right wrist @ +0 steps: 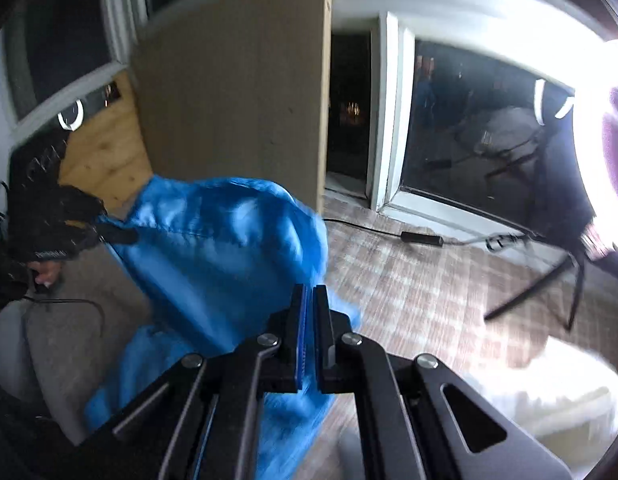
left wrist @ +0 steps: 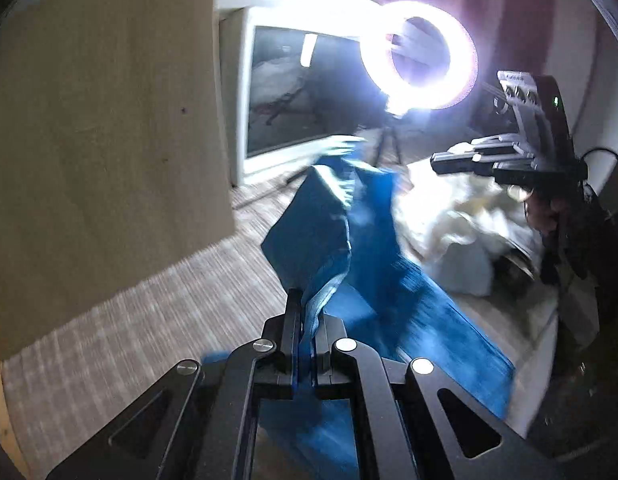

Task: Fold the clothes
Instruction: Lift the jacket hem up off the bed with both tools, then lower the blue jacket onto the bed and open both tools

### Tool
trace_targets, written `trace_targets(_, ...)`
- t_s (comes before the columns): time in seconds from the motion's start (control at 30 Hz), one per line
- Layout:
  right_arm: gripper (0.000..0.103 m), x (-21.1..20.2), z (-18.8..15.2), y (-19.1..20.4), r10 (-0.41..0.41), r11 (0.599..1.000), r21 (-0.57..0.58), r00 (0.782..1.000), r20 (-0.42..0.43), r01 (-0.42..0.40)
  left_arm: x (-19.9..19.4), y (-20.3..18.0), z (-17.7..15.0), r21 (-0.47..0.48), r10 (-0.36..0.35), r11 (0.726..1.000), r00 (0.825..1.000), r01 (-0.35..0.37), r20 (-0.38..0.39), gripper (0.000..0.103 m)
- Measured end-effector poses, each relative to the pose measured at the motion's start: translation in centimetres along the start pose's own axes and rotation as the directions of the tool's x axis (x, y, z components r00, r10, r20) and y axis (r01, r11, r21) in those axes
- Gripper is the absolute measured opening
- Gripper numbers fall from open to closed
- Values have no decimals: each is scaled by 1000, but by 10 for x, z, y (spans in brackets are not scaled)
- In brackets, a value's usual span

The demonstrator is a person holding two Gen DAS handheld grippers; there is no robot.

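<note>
Blue garment [left wrist: 349, 240] hangs in the air above the floor [left wrist: 129, 320], stretched between both tools. Left tool [left wrist: 309, 312] is clamped on one edge; right tool [right wrist: 310, 300] is clamped on another.

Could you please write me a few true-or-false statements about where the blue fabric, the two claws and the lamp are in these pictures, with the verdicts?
1. The left claw is shut on the blue, thin, shiny garment. True.
2. The right claw hangs open with nothing between its fingers. False: it is shut on blue cloth of the same garment.
3. The garment lies flat and neatly folded. False: it hangs loose and crumpled between the two claws.
4. A glowing white ring-shaped lamp shines behind the garment in the left wrist view. True.
5. A heap of white crumpled fabric lies beside the blue garment. True.
</note>
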State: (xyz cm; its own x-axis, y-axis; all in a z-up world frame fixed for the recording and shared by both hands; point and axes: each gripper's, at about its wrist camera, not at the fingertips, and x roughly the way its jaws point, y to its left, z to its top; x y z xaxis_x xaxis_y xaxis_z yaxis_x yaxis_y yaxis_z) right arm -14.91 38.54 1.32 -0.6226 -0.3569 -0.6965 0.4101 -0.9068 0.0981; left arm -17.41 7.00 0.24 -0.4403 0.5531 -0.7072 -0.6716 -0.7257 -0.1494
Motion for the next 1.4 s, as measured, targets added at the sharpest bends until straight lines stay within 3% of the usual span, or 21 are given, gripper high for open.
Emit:
trace_targets(0.07,3,-21,-22,15,42,999,-4,999,-6,-42,-18,-23,-20,34,-18,999,1000,19,-13,3)
trace_targets(0.13,3,-23,-39,25,-4,999,-39,1000,-20,3,-19,-36,-32,52,-10,999,999,12,-41,3)
trace_targets(0.2,5,-13,-49,29,-44,998,-58,998,-55,41,-13,-32,-35,2,-11,1000,998,11,-59,3)
trace_targets(0.27,14,9,-49,21,-7,1000,-23,991,-135,4,-1,-31,-28,-9,13,1000,998,-14,-61,3)
trace_targets(0.33,33,31,-44,16,7,1000,-26,982,-187,-13,14,-31,-12,-20,25,999,998,-26,-64,3)
trace_targets(0.47,39,70,-26,5,25,999,-25,968,-251,-32,21,-25,1,-10,54,998,997,-55,-59,3)
trace_targets(0.67,42,131,2,-22,128,991,-2,928,-349,-137,27,-12,10,18,78,997,994,-76,-80,3)
trace_targets(0.83,45,181,16,-34,241,964,2,874,-421,-265,41,2,11,-2,67,998,991,-67,-114,3)
trace_targets(0.97,41,213,13,-35,317,938,33,817,-482,-344,53,13,11,-20,70,997,987,-74,-145,3)
trace_targets(1.03,4,216,9,-31,327,930,18,807,-491,-366,56,17,10,-26,71,997,985,-76,-158,3)
trace_targets(1.07,4,217,6,-28,327,927,3,806,-494,-374,57,18,9,-29,73,996,984,-79,-165,3)
trace_targets(1.17,3,201,7,-24,287,941,-36,850,-442,-336,64,24,6,-26,108,993,975,-115,-197,3)
trace_targets(1.27,2,165,16,-23,234,961,-59,909,-343,-270,67,28,9,-24,139,989,968,-147,-209,3)
trace_targets(1.4,2,95,19,-11,181,975,-90,963,-198,-202,48,18,16,-21,132,990,979,-137,-157,3)
